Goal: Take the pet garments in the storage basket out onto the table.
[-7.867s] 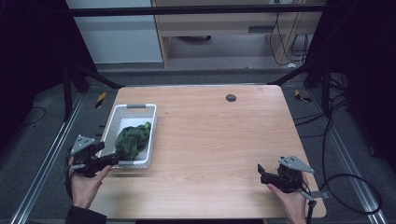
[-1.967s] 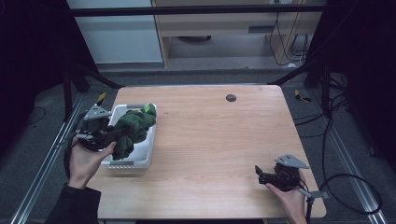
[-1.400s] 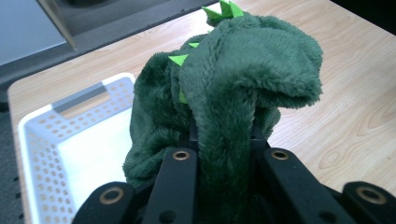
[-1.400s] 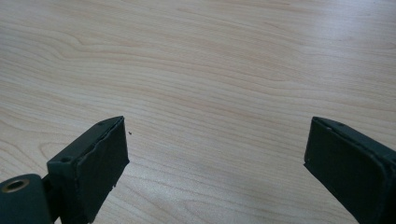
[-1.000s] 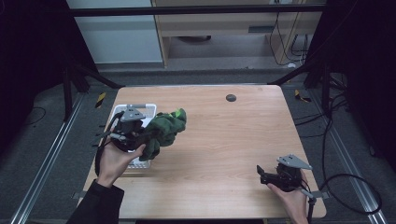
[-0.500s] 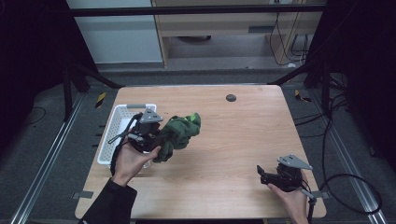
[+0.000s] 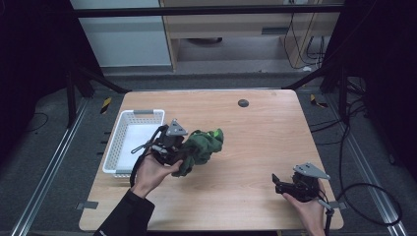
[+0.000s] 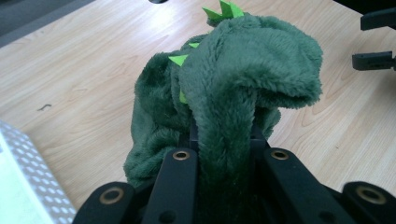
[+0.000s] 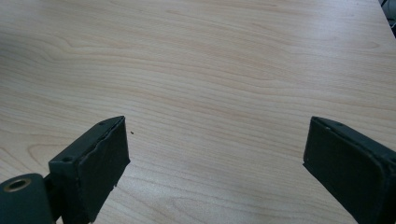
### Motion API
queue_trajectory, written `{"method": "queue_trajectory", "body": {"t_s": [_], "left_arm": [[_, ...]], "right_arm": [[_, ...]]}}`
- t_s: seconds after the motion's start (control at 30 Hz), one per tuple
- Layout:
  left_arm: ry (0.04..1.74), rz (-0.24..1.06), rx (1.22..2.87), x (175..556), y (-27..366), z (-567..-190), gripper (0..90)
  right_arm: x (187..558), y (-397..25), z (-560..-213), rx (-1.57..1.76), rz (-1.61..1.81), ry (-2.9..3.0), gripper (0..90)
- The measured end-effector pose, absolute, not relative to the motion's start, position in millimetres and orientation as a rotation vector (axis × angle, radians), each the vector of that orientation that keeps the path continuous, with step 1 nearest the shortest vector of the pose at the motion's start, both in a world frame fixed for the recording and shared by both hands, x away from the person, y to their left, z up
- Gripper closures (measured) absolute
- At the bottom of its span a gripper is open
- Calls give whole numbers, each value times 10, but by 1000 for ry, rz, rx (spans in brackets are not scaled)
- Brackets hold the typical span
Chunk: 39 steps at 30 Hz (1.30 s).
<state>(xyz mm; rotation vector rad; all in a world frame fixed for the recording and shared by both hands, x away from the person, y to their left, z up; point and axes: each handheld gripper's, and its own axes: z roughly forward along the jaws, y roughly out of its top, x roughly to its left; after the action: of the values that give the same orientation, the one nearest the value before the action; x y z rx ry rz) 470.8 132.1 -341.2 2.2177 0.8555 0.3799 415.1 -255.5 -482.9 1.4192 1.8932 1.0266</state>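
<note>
Gripping a fold of dark green plush between its jaws, the left tool point(image 7: 173, 147) holds a green plush toy point(image 7: 200, 147) above the table point(image 7: 255, 142), just right of the white basket point(image 7: 129, 142). In the left gripper view the jaws are drawn in narrow around the fabric, which bulges up over them and hides their tips; the green plush toy point(image 8: 233, 88) is a soft, fuzzy bundle with small bright green felt spikes point(image 8: 222, 9) along its top. From the high view it hangs crumpled, reaching from the tool toward the table's middle; whether its lower edge touches the wood I cannot tell. The white basket sits at the table's left side. A small dark round disc point(image 7: 243, 103) lies at the far middle of the table. The right tool point(image 7: 285, 186) rests low at the near right corner, its jaws spread wide with bare wood between them, holding nothing.
</note>
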Motion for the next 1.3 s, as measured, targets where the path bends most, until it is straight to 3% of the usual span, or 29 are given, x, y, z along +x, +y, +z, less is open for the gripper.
{"method": "queue_trajectory", "body": {"t_s": [1.3], "left_arm": [[790,202,2362,4709,770,-4258,792]], "right_arm": [[4158,-2590,-4856,1428,988,1879,70]]}}
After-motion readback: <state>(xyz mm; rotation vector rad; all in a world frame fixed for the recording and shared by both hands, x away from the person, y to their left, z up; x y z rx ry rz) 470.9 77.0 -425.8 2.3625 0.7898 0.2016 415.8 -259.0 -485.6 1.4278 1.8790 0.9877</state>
